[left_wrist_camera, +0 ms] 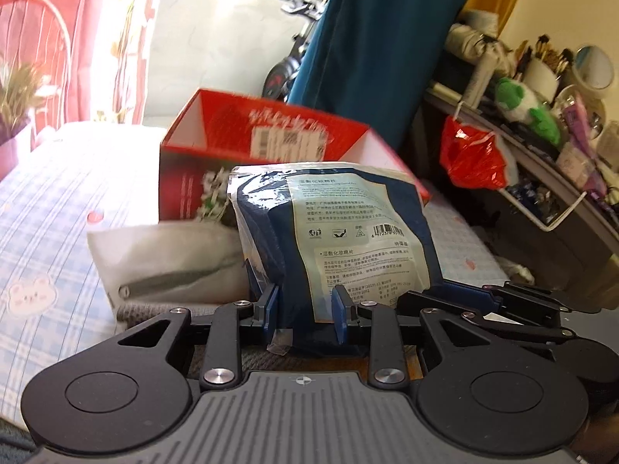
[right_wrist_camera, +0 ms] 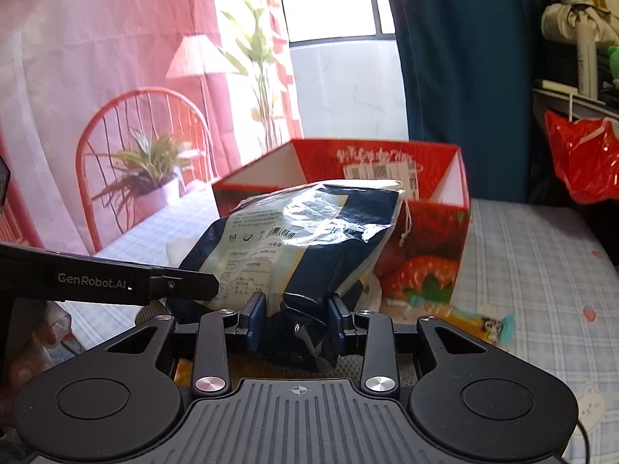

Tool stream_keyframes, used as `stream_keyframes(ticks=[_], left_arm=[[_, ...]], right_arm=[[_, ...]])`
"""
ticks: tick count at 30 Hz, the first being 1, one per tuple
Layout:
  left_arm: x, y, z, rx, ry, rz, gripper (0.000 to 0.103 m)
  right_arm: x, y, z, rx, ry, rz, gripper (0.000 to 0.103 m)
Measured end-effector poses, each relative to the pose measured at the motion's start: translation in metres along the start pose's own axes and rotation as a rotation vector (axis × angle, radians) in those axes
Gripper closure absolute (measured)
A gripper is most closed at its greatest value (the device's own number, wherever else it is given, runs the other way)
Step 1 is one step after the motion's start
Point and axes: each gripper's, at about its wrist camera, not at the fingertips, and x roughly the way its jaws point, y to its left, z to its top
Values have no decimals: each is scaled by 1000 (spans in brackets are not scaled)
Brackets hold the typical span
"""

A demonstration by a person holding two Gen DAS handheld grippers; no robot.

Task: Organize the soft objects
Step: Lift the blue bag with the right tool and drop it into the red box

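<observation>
Blue packet (left_wrist_camera: pixel 332 239), one, between two tongs (left_wrist_camera: pixel 307 311) (right_wrist_camera: pixel 296 319).

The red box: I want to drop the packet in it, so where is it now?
In both wrist views the red box stands open-topped on the checked bedsheet, directly behind the blue packet clamped by both tools.

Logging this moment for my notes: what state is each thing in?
Blue packet: gripped at both ends, lifted.
Left gripper: jaws shut on packet.
Right gripper: jaws shut on packet.
Red box: open-topped, on bed.
Grey pouch: lying flat, zipped.
</observation>
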Motion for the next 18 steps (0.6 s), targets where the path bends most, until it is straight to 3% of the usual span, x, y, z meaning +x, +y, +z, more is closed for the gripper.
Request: stream_keyframes(ticks=[9,14,18], left_arm=[[-11,-3,22,4,-71,-36,72],[5,-10,68,99,-92,-47,72],[39,-4,117,95,-63,-70,72]], right_arm=[[-8,0,24,-29,-54,3,72],[0,-6,62,-52,-95,-6,72],[23,-25,99,-42,-98,-9,73]])
